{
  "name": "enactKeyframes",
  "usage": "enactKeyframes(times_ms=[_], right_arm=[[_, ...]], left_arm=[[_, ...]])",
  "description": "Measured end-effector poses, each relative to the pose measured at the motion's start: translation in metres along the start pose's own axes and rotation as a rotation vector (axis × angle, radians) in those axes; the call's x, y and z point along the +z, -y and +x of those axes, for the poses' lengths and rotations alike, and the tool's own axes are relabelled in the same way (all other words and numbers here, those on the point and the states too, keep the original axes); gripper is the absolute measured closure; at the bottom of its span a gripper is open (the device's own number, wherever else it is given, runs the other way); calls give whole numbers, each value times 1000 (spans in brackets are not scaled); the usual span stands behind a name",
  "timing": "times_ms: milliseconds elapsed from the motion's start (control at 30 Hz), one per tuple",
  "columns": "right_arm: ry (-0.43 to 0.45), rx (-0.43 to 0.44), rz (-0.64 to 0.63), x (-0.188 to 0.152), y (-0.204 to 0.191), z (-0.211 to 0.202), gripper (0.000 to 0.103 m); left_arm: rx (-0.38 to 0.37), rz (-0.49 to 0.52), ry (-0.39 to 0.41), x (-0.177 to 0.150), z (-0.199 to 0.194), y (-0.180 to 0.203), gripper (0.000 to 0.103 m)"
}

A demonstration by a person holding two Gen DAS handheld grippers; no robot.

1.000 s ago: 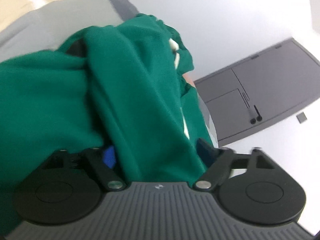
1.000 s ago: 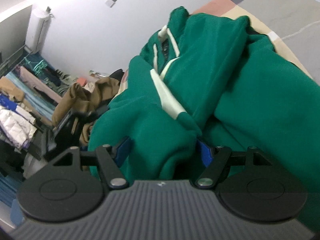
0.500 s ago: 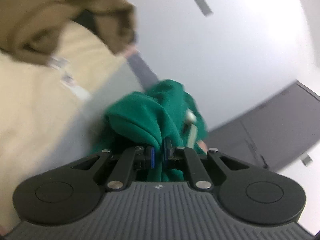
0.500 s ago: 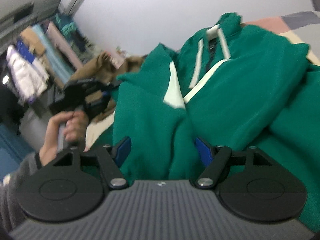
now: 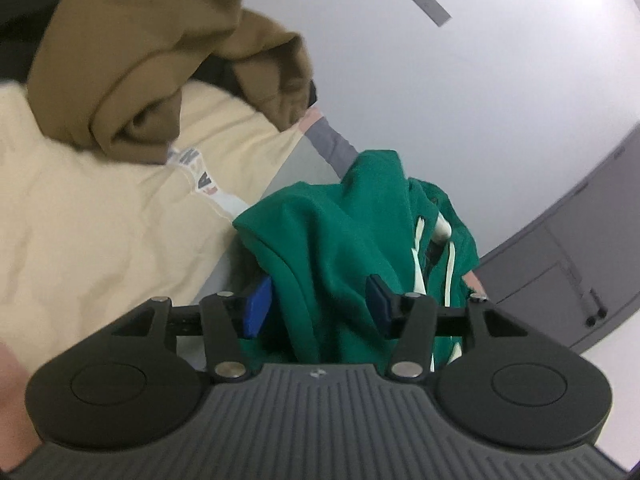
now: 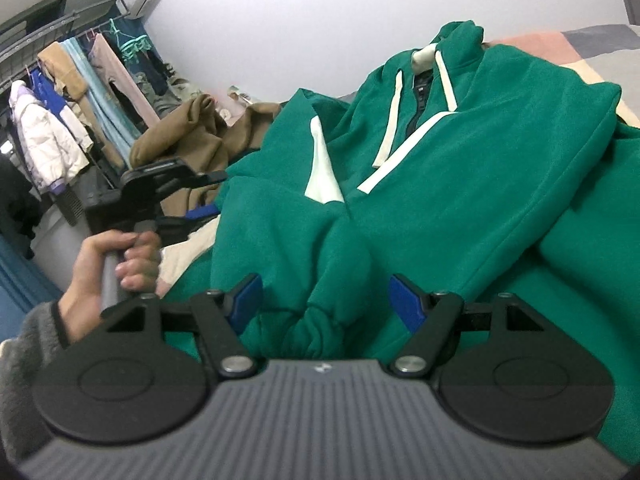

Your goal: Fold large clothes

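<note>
Right gripper [image 6: 324,300]: black linkage arms, blue pads, silver pivot screws, ribbed grey housing, round black side discs; left gripper [image 5: 318,300] same build; fuzzy grey sleeve [image 6: 28,344].

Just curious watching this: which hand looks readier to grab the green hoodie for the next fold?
Probably the right gripper: its open jaws straddle a bunched hoodie cuff. The left gripper just opened.
</note>
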State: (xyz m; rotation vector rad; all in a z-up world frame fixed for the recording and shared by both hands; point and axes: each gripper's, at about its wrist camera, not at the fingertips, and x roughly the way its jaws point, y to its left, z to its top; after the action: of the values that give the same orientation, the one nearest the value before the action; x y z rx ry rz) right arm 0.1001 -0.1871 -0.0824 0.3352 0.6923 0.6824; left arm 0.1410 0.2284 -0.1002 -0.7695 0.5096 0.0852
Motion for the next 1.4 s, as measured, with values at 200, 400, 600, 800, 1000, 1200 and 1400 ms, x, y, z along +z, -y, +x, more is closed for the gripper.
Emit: enactKeyframes(times_ms=[200, 400, 600, 800, 1000, 1200, 1400], right_arm=[[-21, -5, 30, -3, 5, 14, 30], [-60, 12, -7, -6, 1, 28, 46], [25, 50, -163, -2, -32, 11, 73], [-45, 104, -299, -11, -66, 16, 76], [-113, 27, -338, -19, -71, 37, 76], [-112, 6, -329, -21, -67, 35, 76], [-87, -39, -284, -22, -65, 26, 69]], left_arm=[[10, 114, -30, -27, -40, 30, 43], [-49, 116, -134, -64, -66, 43, 43], [-84, 143, -145, -77, -72, 44, 43], [-112, 75, -154, -73, -63, 33, 43], [-122, 154, -140, -78, -67, 47, 43], [-111, 248, -174, -92, -57, 64, 44], [-84, 332, -240, -113, -41, 72, 45]])
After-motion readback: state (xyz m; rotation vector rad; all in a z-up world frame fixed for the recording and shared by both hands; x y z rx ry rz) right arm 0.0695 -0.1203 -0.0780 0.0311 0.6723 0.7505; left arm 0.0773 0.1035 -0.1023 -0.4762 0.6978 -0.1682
